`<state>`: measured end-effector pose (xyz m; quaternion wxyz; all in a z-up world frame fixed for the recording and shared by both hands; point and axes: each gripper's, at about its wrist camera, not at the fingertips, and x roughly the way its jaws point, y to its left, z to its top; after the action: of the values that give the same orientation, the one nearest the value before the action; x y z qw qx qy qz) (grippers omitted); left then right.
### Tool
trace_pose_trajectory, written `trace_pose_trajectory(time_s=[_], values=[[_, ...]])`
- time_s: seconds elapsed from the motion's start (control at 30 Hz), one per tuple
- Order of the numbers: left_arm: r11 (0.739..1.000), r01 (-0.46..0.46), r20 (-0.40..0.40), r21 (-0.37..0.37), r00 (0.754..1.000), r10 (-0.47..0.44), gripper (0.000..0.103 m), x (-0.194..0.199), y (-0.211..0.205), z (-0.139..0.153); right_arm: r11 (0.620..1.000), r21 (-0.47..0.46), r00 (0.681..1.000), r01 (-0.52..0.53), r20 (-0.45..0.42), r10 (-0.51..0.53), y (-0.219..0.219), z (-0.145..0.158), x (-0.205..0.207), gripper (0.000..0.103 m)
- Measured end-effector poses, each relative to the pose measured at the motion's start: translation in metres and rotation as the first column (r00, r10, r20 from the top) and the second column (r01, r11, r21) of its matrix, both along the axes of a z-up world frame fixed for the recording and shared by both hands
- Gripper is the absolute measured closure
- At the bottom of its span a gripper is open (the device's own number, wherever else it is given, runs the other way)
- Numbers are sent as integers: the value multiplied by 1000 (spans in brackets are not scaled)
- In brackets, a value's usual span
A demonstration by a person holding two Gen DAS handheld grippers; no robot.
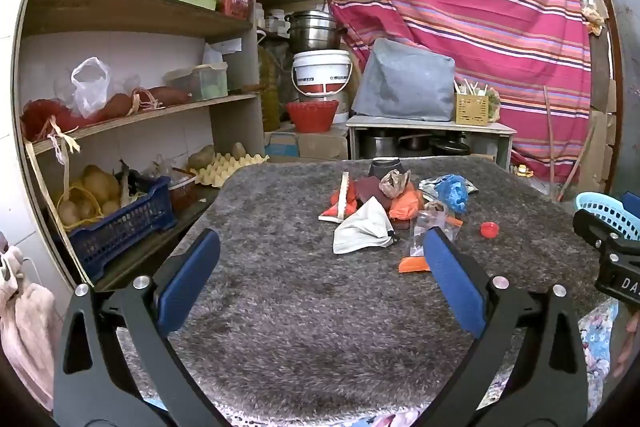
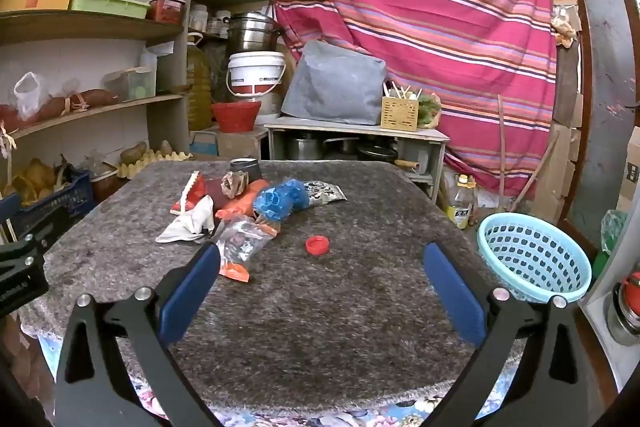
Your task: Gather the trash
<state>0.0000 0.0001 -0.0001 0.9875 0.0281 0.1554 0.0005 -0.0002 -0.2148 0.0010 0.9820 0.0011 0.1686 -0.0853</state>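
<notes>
Well ahead of right gripper (image 2: 320, 283), trash pile (image 2: 244, 203)

Left gripper (image 1: 320, 255): jaws spread wide, blue pads apart, nothing between them, pitched slightly down. Right gripper (image 2: 322, 259): same, fully spread, empty, slight downward tilt. Both side by side at similar height; each one's black frame shows at the other's view edge.

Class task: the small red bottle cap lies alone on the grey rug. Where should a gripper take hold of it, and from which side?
Grip the red bottle cap across its round rim, coming from above with the open right gripper. It lies flat and low, clear of the trash pile.
</notes>
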Motion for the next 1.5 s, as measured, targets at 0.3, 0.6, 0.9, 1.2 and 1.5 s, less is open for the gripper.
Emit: trace_pose_trajectory(time_s=[0.3, 0.6, 0.9, 1.2, 1.5], values=[[1000, 7, 0, 5, 1000, -7, 5, 0, 4, 2, 1000, 6, 1000, -2, 0, 2, -1, 6, -4, 4], [1000, 6, 0, 6, 1000, -6, 5, 0, 5, 2, 1000, 7, 1000, 3, -1, -3, -2, 5, -3, 4], [1000, 6, 1, 9, 1000, -6, 5, 1, 5, 3, 1000, 8, 1000, 2, -1, -2, -2, 5, -3, 4], [1000, 5, 1, 9, 1000, -5, 5, 1, 6, 1, 1000, 7, 1000, 3, -1, -3, -2, 6, -3, 4], [1000, 11, 1, 18, 1000, -11, 5, 0, 8, -4, 1000, 6, 1000, 2, -2, -2, -3, 6, -3, 4]])
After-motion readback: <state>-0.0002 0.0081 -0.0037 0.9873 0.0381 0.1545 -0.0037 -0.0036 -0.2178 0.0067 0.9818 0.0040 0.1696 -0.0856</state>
